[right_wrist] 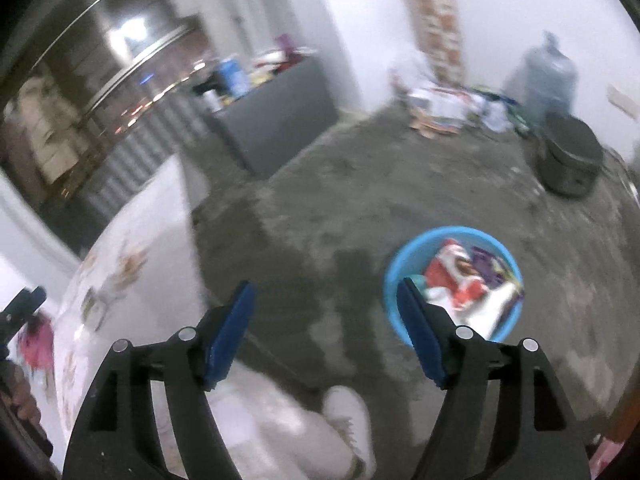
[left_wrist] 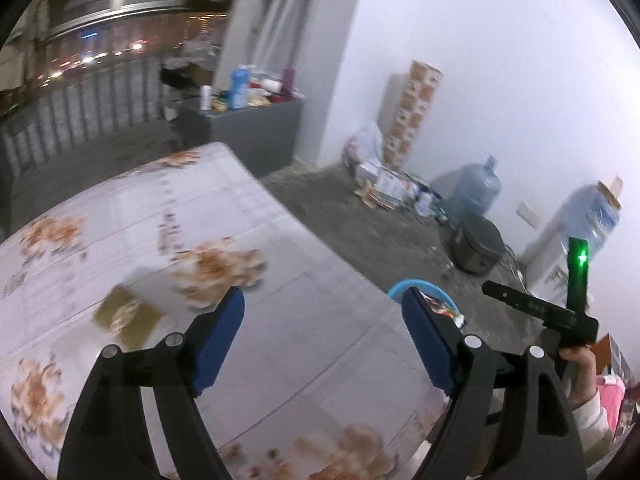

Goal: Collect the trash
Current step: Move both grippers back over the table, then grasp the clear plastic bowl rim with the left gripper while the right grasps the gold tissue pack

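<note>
Table point(left_wrist: 248, 216) edge runs diagonally; bare concrete floor point(right_wrist: 328, 200) beyond it lies wide open. Blue basin point(right_wrist: 394, 280) of wrappers sits on the floor beside the table. Left gripper point(left_wrist: 323, 312) spread, empty, angled down over tabletop. Right gripper point(right_wrist: 325, 308) spread, empty, tilted floorward.

Both tongs are black plastic. The left tongs point(left_wrist: 322, 344) and the right tongs point(right_wrist: 324, 336) each have two broad arms with triangular cut-outs. Each arm carries round silver pin heads at its joints. The fingers point(left_wrist: 218, 340) are faced with long blue pads. In the left view, a black bar on the right tool carries an upright stalk with a glowing green light point(left_wrist: 579, 258). A white sleeve point(left_wrist: 592, 414) covers the wrist. The right view shows pale trousers and a white shoe point(right_wrist: 348, 412).
</note>
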Available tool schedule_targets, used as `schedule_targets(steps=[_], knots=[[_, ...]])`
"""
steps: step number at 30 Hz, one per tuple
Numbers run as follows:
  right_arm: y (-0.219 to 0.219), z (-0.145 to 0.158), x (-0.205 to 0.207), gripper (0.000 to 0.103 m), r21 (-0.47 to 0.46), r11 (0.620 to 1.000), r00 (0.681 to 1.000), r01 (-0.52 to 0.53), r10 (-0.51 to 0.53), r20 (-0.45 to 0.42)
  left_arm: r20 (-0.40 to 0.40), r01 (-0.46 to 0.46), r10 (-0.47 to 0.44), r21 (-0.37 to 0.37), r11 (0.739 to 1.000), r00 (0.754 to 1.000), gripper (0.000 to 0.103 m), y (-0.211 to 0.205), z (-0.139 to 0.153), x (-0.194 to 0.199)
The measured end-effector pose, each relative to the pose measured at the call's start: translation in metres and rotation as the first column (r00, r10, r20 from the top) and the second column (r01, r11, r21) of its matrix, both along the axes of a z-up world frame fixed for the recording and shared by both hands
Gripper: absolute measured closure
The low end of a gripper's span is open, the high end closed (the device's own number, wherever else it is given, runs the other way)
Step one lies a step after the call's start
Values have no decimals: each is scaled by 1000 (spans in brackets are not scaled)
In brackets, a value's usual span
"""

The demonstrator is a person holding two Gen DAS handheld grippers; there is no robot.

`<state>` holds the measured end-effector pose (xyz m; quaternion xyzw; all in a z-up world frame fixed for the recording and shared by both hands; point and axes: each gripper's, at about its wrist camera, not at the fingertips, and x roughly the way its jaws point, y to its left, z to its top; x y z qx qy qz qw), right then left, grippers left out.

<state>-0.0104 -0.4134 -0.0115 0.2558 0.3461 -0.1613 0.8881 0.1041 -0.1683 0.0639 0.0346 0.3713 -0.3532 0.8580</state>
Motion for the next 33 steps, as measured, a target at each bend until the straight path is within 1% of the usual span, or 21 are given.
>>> schedule_targets(steps=[3, 5, 11, 16, 19, 21, 24, 27, 30, 33], knots=[[24, 10, 13, 32, -18, 997, 997, -77, 77, 6, 14, -54, 54, -11, 999, 998, 23, 31, 2, -3], [36, 12, 20, 32, -20, 993, 993, -118, 118, 5, 21, -75, 75, -12, 997, 997, 23, 44, 1, -4], [72, 25, 32, 32, -43, 975, 975, -220, 220, 6, 30, -165, 165, -21, 986, 986, 23, 93, -8, -11], [104, 29, 48, 32, -51, 950, 951, -309, 309, 1, 52, -233, 233, -12, 973, 971, 23, 121, -14, -17], [125, 29, 64, 32, -48, 929, 930, -366, 366, -10, 72, -278, 279, -15, 960, 958, 23, 141, -16, -20], [140, 29, 75, 32, -34, 914, 914, -405, 405, -12, 69, -296, 297, -20, 955, 952, 23, 150, -20, -19], [160, 28, 92, 32, -12, 889, 889, -457, 457, -12, 58, -307, 309, -30, 951, 949, 23, 160, -26, -16], [181, 26, 109, 32, -1, 863, 863, -506, 506, -12, 44, -299, 300, -36, 954, 953, 23, 165, -34, -6], [196, 24, 129, 32, 12, 838, 838, -545, 545, -12, 2, -302, 303, -48, 952, 953, 23, 166, -41, 8], [210, 18, 153, 36, 39, 815, 815, -578, 579, -18, -29, -278, 276, -75, 958, 961, 31, 161, -48, 17]])
